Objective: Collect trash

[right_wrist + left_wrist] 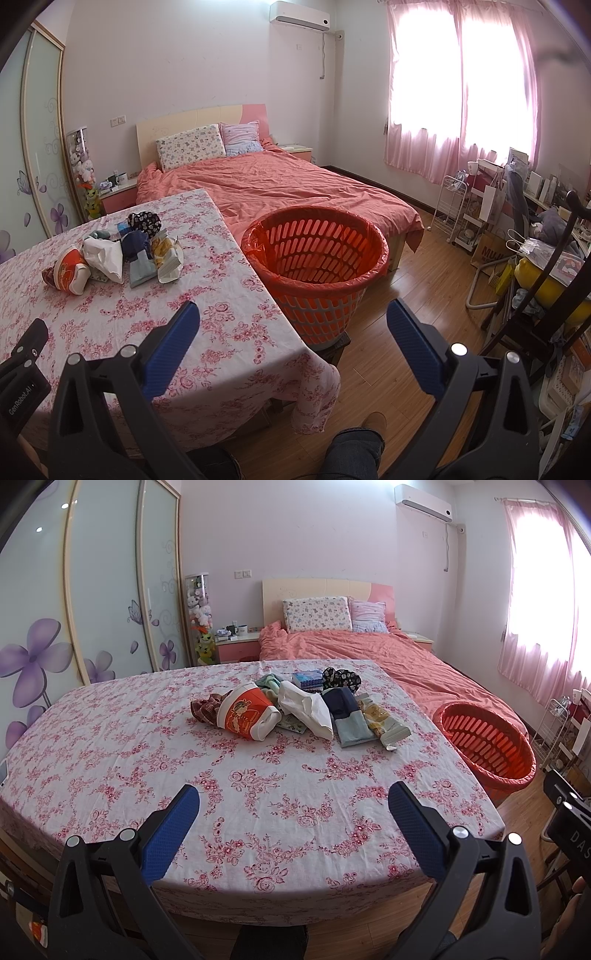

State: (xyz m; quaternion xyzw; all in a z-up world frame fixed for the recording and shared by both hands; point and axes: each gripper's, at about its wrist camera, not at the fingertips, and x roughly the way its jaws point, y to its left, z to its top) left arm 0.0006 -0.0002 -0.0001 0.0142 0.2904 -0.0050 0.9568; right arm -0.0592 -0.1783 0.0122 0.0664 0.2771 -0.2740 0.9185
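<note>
Both the left gripper (pixel 293 801) and the right gripper (pixel 293 319) hang spread wide and empty near the surface (pixel 110 746), where the trash pile (pixel 301 707) lies heaped just beside the orange bin (pixel 317 258), presumably for short drops

Black plastic left gripper (pixel 293 797) and right gripper (pixel 293 315), blue ribbed pads (pixel 170 834), silver screws (pixel 458 349); blue jeans (pixel 351 454), tan shoe (pixel 373 421).

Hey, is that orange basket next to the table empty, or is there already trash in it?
Empty as far as shown: the right wrist view looks down into the orange basket and shows only slotted walls and liner, though the very bottom is hidden.
</note>
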